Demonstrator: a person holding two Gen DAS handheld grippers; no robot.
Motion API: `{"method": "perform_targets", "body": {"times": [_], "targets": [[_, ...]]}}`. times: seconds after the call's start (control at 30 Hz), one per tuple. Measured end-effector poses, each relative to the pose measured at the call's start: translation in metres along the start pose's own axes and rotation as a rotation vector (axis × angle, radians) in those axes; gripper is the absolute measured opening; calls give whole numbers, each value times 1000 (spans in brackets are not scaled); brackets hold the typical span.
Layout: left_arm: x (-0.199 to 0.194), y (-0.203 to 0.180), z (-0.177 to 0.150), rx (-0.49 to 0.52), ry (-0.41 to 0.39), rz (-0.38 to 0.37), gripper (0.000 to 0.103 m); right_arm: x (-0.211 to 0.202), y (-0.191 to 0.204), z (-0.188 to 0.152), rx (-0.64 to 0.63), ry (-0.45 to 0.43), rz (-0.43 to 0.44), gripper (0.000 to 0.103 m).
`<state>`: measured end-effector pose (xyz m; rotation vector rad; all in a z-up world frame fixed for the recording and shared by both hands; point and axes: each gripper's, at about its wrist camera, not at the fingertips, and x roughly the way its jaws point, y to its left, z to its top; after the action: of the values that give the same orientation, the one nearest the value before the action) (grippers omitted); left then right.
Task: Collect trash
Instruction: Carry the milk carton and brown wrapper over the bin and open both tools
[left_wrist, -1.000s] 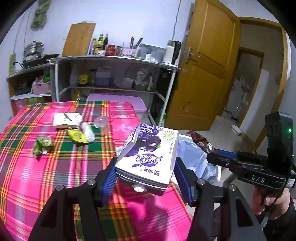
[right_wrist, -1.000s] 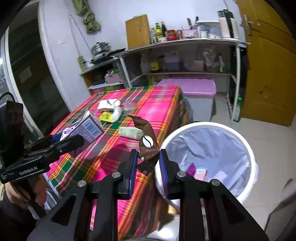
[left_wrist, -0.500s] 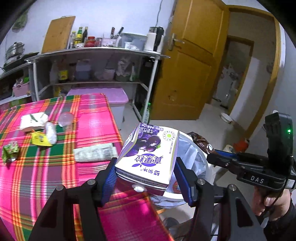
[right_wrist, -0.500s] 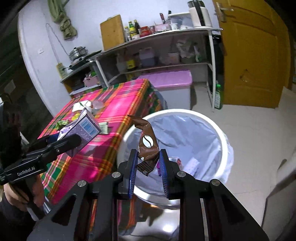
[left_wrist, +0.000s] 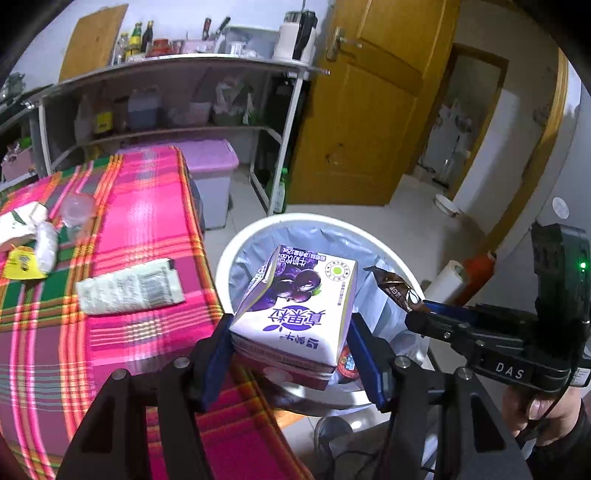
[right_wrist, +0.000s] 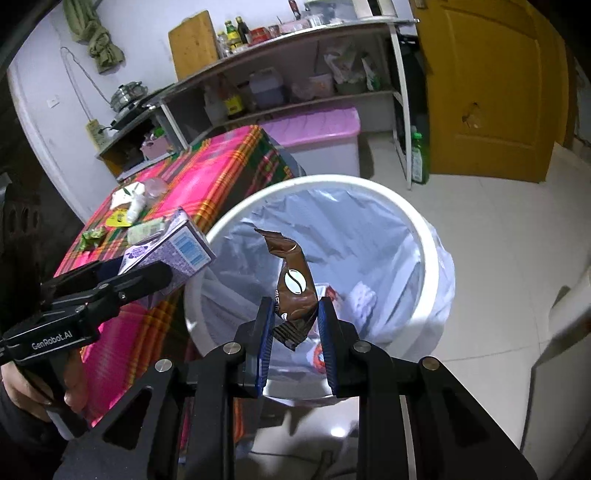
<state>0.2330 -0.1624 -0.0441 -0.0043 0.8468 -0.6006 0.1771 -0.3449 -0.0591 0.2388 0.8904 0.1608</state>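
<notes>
My left gripper (left_wrist: 291, 339) is shut on a purple and white drink carton (left_wrist: 295, 295), held over the near edge of a white trash bin (left_wrist: 236, 251) lined with a pale bag. In the right wrist view the same carton (right_wrist: 173, 254) sits at the bin's left rim. My right gripper (right_wrist: 295, 321) is shut on a brown coffee wrapper (right_wrist: 293, 284), which stands upright above the bin (right_wrist: 424, 229) opening. The wrapper (left_wrist: 393, 288) also shows at the right in the left wrist view. A few pieces of trash lie at the bin's bottom.
A table with a pink plaid cloth (left_wrist: 140, 206) stands left of the bin, bearing a flat white packet (left_wrist: 129, 288), a yellow wrapper (left_wrist: 22, 262), a clear cup (left_wrist: 79, 210) and white paper. Behind are metal shelves (left_wrist: 184, 70), a lilac-lidded box (left_wrist: 210, 158) and a wooden door (left_wrist: 369, 110).
Both grippers have moved right and down from over the table's edge to above the bin, each still holding its item. The bin opening now fills more of both views.
</notes>
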Motion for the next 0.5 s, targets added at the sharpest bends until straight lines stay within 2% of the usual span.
{"method": "perform_targets", "body": {"times": [0.23,0.5], "targets": [[15,-1,1,-14,31,-25,61,4,-10,-3,14,14,-8,25],[-4,3,0,-37,-15,-15,61,-7,-5,1,8,-21,5,26]]}}
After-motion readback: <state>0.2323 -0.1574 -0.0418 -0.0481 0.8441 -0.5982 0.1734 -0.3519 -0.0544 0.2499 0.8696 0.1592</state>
